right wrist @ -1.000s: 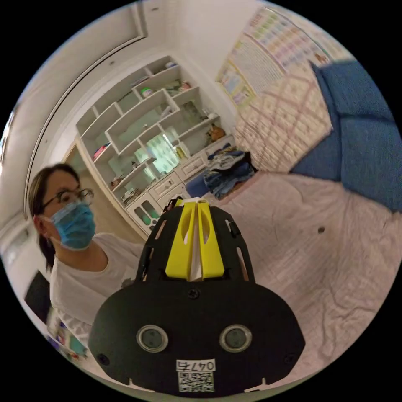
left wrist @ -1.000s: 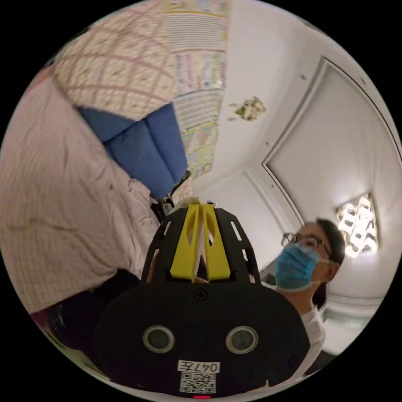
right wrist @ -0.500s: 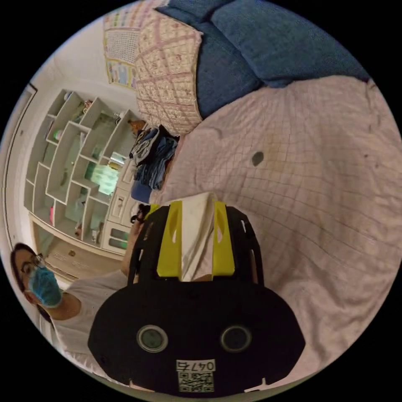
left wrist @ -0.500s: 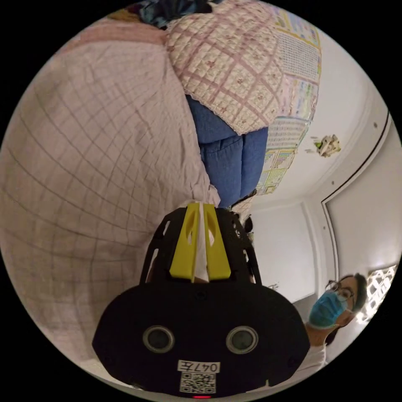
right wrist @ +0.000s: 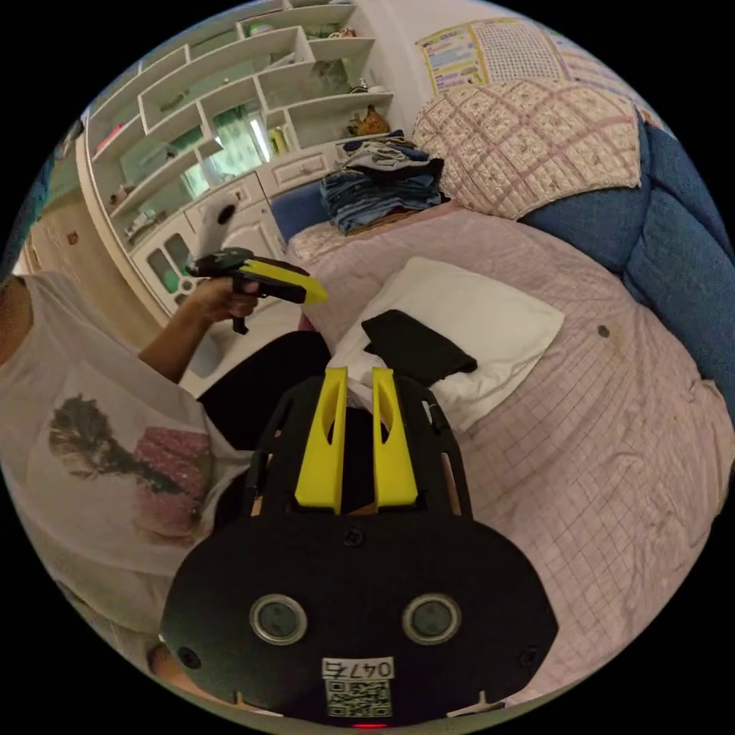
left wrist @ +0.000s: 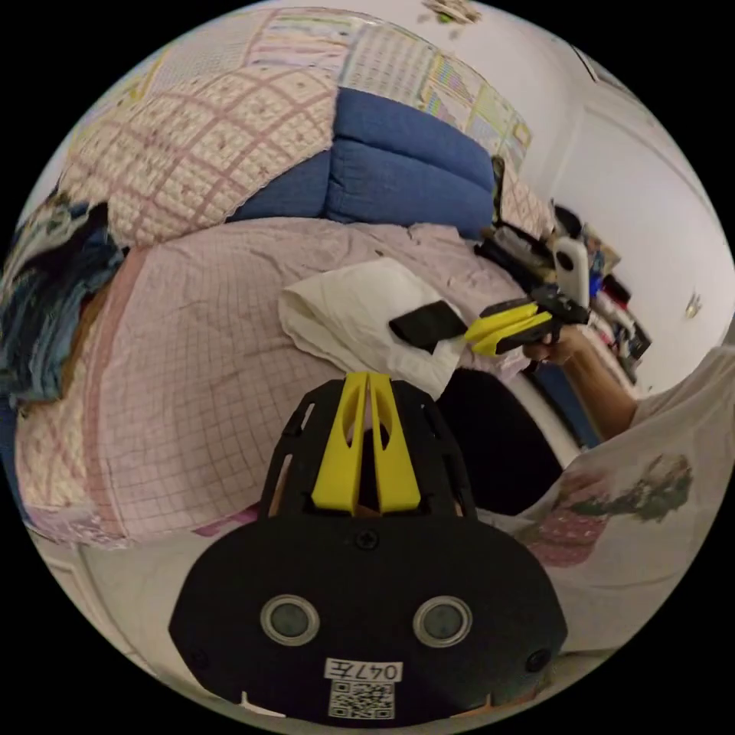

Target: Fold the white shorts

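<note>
Nearest me in the left gripper view, my left hand-held gripper (left wrist: 369, 377) has its yellow jaws pressed together with nothing between them, clenched on air above the near edge of the bed (left wrist: 191, 360). In the right gripper view, my right hand-held gripper (right wrist: 357, 374) stands released, a clear gap between its jaws and no cloth in it.

Just beyond the jaws lie the shorts (right wrist: 467, 321), a folded white bundle on the pink checked bed cover, close to the bed's near edge. I see them in the left gripper view too (left wrist: 352, 321). A black patch (right wrist: 417, 346) sits on top of them; I cannot tell whether it is a label, a pocket or a separate piece. The near corner of the shorts is hidden behind my right jaws.

To one side, a hand (right wrist: 222, 295) holds the other gripper, off the shorts and apart from them; I cannot make out its jaw gap clearly from this angle. A person's white printed shirt (right wrist: 99, 452) is cut off by the lens edge.

Further back, a quilted pillow (right wrist: 528, 142) leans on a blue cushion (right wrist: 674, 245). A stack of dark clothes (right wrist: 379, 187) sits at the bed's far corner. Shelves (right wrist: 222, 107) stand behind; their contents are too small to name.
</note>
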Available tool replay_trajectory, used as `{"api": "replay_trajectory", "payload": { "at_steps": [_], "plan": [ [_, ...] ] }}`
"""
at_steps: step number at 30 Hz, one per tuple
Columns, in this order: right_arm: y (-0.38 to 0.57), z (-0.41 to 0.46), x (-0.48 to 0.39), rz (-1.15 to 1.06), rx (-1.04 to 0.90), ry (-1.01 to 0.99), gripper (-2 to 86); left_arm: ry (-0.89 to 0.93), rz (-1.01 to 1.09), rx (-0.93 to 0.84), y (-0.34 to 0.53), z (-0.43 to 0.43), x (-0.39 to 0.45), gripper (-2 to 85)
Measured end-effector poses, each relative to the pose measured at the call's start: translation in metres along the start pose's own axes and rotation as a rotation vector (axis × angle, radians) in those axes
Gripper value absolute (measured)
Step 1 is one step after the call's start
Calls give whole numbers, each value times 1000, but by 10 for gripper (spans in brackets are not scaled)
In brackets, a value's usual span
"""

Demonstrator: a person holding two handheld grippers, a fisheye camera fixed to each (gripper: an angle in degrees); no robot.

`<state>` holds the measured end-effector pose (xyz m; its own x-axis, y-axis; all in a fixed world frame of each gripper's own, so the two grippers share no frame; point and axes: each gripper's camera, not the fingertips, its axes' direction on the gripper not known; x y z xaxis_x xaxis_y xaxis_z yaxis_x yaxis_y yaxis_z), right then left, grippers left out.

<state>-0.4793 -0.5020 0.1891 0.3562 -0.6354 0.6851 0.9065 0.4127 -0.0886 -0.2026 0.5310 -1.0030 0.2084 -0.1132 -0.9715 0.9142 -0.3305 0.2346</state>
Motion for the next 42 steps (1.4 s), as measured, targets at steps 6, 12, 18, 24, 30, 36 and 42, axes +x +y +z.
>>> {"api": "replay_trajectory", "payload": {
  "at_steps": [6, 12, 18, 24, 30, 36, 42],
  "plan": [
    [-16, -6, -73, 26, -46, 208, 13, -179, 184, -42, 70, 85, 91, -8],
    [-37, -46, -108, 55, 30, 230, 12, -290, 240, -122, 135, 144, 124, -8],
    [-77, -61, -119, 40, 6, 285, 27, -217, 204, -90, 180, 159, 116, -8],
    [-84, -85, -122, 117, -1, 331, 39, -223, 160, -75, 210, 156, 82, -8],
    [-69, -93, -116, 181, -14, 489, 31, -218, 134, -104, 227, 160, 40, -8],
    [-25, -129, -113, 319, 163, 514, 20, -214, 117, -90, 230, 137, -8, -9],
    [-15, -117, -116, 142, 138, 259, 2, -140, -26, -30, 215, 102, -91, -9]
  ]
}}
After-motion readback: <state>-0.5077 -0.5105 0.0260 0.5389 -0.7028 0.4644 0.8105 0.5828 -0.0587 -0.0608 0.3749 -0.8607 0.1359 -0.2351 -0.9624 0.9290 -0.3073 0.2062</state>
